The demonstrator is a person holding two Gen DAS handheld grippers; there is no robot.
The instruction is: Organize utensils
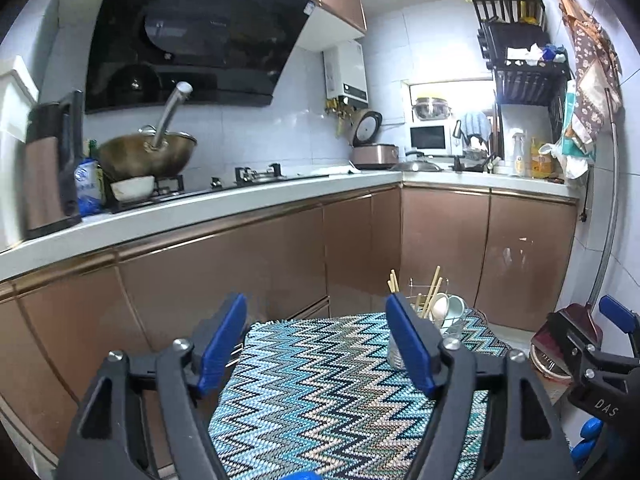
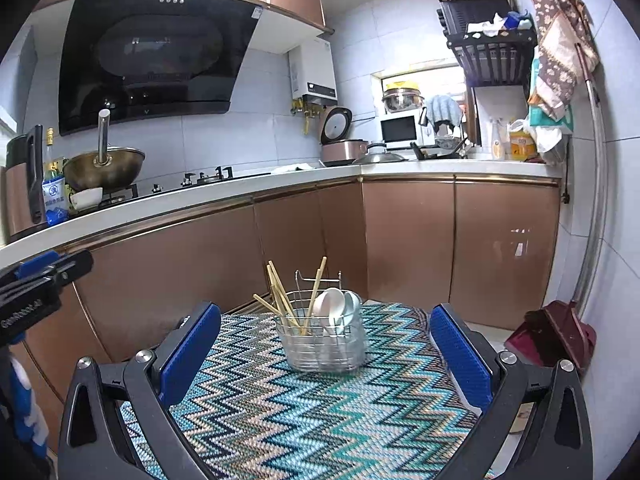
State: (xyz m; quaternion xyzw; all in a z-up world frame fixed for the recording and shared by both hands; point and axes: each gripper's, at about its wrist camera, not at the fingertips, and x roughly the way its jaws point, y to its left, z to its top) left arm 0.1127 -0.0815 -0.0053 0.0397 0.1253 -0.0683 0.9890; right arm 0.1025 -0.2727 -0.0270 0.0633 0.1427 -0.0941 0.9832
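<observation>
Standing on a zigzag mat (image 2: pixel 304 412): one wire caddy (image 2: pixel 322 344), upright, at the mat's far end. Contents: chopsticks (image 2: pixel 280 294) leaning in its left compartment, pale spoons (image 2: pixel 332 306) in its right. Left gripper (image 1: pixel 320 344): jaws wide apart, empty, near the caddy, not touching it. Right gripper (image 2: pixel 324 354): jaws at full spread, empty, caddy seen between the blue pads (image 2: pixel 460 348) but farther off. Behind: brown cabinets (image 2: pixel 404 236).
</observation>
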